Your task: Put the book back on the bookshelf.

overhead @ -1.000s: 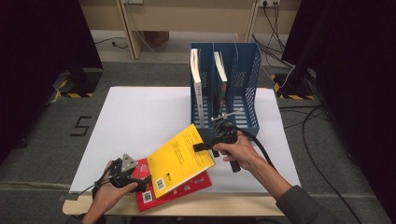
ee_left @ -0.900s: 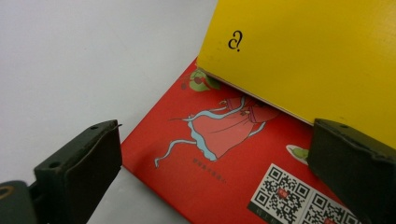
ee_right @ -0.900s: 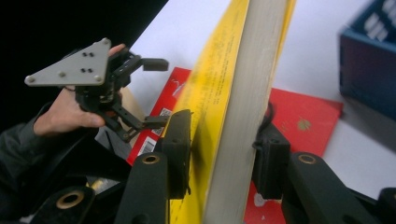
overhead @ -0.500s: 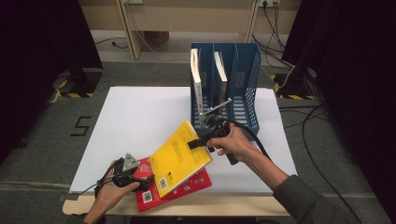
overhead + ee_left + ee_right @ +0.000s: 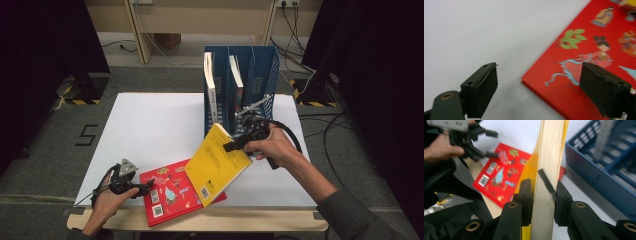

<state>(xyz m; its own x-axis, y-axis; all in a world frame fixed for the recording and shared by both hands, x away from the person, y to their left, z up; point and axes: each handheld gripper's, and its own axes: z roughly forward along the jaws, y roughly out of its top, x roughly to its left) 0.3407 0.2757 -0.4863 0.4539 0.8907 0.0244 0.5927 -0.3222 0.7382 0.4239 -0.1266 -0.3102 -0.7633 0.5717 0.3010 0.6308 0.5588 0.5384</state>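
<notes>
Lifted since before, my right tongs (image 5: 541,195) clamp the yellow book's (image 5: 218,162) page edge, tilted above the red book (image 5: 167,192); left tongs (image 5: 539,87), closing, gape beside its corner on bare desk (image 5: 150,125).

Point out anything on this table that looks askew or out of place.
The yellow book hangs tilted, one corner low over the red book, clamped at its page edge by the right gripper. The red book lies skewed to the table edge, near the open left gripper. The blue file rack stands straight.
</notes>
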